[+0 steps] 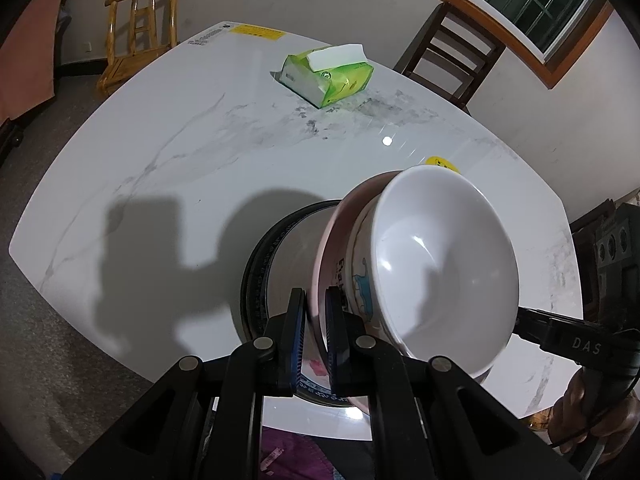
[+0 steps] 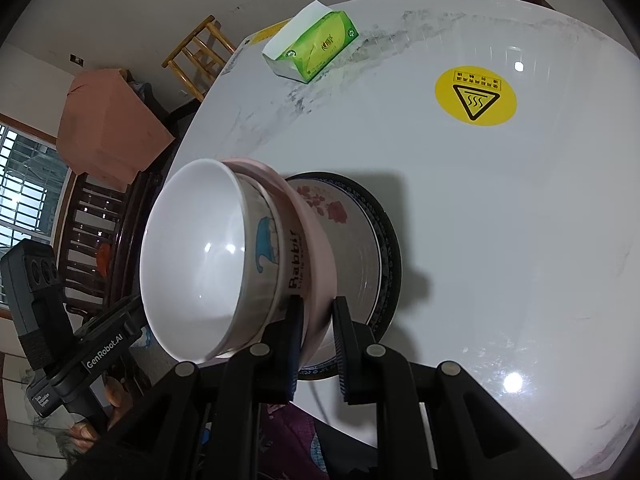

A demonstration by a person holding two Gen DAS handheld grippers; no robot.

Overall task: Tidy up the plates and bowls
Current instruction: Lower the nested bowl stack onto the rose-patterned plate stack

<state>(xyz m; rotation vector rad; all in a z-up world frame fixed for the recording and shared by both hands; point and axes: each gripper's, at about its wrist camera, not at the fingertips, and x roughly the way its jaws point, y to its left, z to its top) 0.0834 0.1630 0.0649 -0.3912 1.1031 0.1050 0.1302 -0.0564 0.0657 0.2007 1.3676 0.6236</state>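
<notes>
**Inspector:** Presently, a stack of two nested bowls is held by both tools. The left hand-held gripper (image 1: pixel 316 332) is pinched on the rim of the pink bowl (image 1: pixel 326 256) at lower centre of the left wrist view; the right hand-held gripper (image 2: pixel 318 340) is clamped on the opposite part of that rim. The white bowl (image 1: pixel 444 268) is seated inside the pink one.

**Recorder:** Why is it held so?

**Inspector:** A two-sided grip is judged to steady the load while it is brought over the flowered plate (image 2: pixel 348 216), which lies on the table (image 1: pixel 168 152) directly behind the bowls. Whether the pink bowl touches the plate cannot be told.

**Recorder:** Surroundings?

**Inspector:** A green tissue pack (image 1: pixel 326 76) is noted well apart at upper centre, and a yellow warning sticker (image 2: pixel 475 96) at upper right of the right wrist view. Chairs are seen beyond the table. Nothing is found in the way.
</notes>
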